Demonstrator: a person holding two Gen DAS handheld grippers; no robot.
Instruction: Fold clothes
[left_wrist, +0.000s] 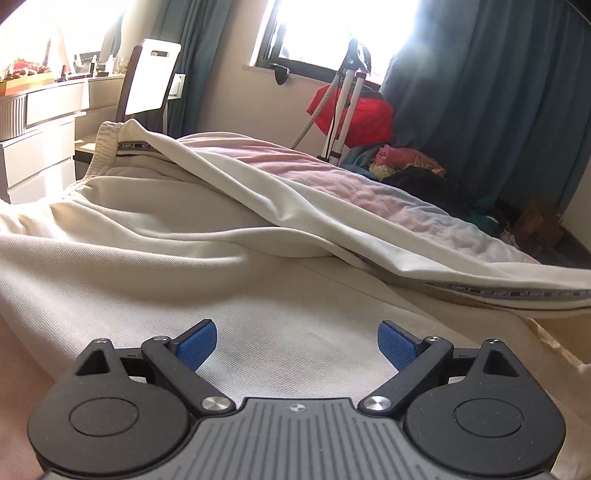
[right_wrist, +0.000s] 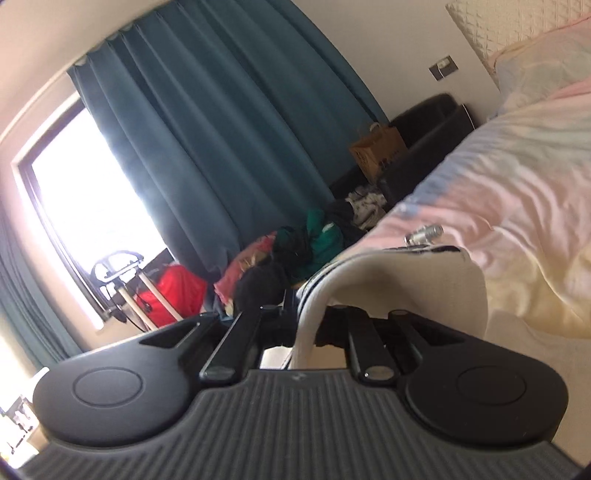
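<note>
The cream trousers hang by their hem from your pinching right gripper for folding, while your spread left gripper hovers over the near cloth.

1. Left wrist view sits low and close over the cream garment spread on the bed, tipped slightly downward, its own open jaws filling the bottom edge, looking across the bed toward the window and teal curtain.
2. Right wrist view is rolled, so the room leans; it looks almost level along the bed edge toward the curtain and window, cream cloth right up against the lens.
3. Both views share the window, the curtain, the red bag and the clothes pile on the floor.
</note>
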